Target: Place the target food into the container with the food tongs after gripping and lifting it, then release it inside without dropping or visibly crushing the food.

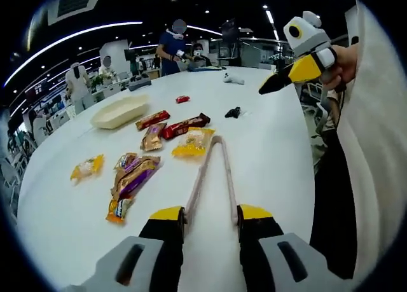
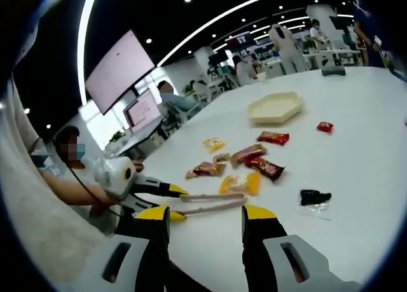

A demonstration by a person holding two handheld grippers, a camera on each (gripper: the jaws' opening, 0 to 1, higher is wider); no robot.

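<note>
Left gripper view: we are looking along the pink food tongs (image 1: 213, 177), which the left gripper (image 1: 210, 214) is clamping by their handles, the two arms meeting at a loop beside a yellow snack packet (image 1: 193, 142) on the white table (image 1: 267, 146). Which packet is the target food we cannot tell. The cream hexagonal container (image 1: 119, 111) is sitting beyond the scatter of packets, well apart from the tongs.

Around the yellow packet we are seeing a dark red bar (image 1: 186, 126), a gold packet (image 1: 152, 137), a purple and gold packet (image 1: 132, 175), and a small yellow sweet (image 1: 87, 167) off to one side. The right gripper (image 1: 270, 83) is hanging in the air over the far side of the table, held by a hand (image 1: 343, 64), its yellow-tipped jaws pressed together on nothing.

In the right gripper view, the right gripper (image 2: 206, 214) is showing its jaws apart by contrast, so we cannot tell its state for sure. The left gripper (image 2: 166, 191) is coming in from the left with the tongs (image 2: 213, 201). A black wrapper (image 2: 315, 196) is lying alone near the container (image 2: 275, 107) side.
</note>
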